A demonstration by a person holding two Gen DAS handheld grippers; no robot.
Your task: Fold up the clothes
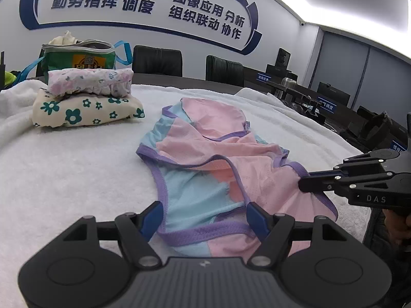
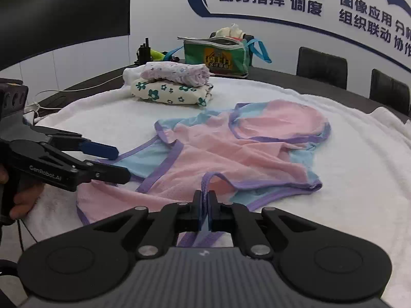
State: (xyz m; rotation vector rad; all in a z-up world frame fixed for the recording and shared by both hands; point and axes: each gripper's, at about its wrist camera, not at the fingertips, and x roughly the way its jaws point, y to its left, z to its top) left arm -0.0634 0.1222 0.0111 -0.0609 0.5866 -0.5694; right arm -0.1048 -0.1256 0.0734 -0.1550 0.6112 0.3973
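Here the right gripper [image 2: 205, 200] has its two fingers pressed together on a strip of purple trim [image 2: 205, 179], an edge binding of the pink and blue garment [image 2: 231, 154]; the trim rises from the cloth and passes between the pads. The left gripper [image 1: 204, 215] stands with its blue-padded fingers [image 1: 151, 218] spread wide, holding nothing, poised just over the near hem of the same garment, with light blue cloth and a purple band showing between them. Whether the pads touch the fabric I cannot tell.

The garment lies rumpled near the middle of the white towel [image 1: 64, 174] that covers the table, one part doubled over on itself at the far end, the rest creased and uneven. Beyond it, well apart, two folded floral pieces [image 1: 90, 97] sit stacked, and behind them a green bag [image 1: 77, 56] with blue handles.

By my judgement the work is at the gripping stage for this garment: one edge is taken, the other is not yet. The next move calls for the left fingers to close on the hem below them, so that both hands can lift and draw the cloth flat before any fold. The fabric looks thin and slippery, so a shallow pinch may let go
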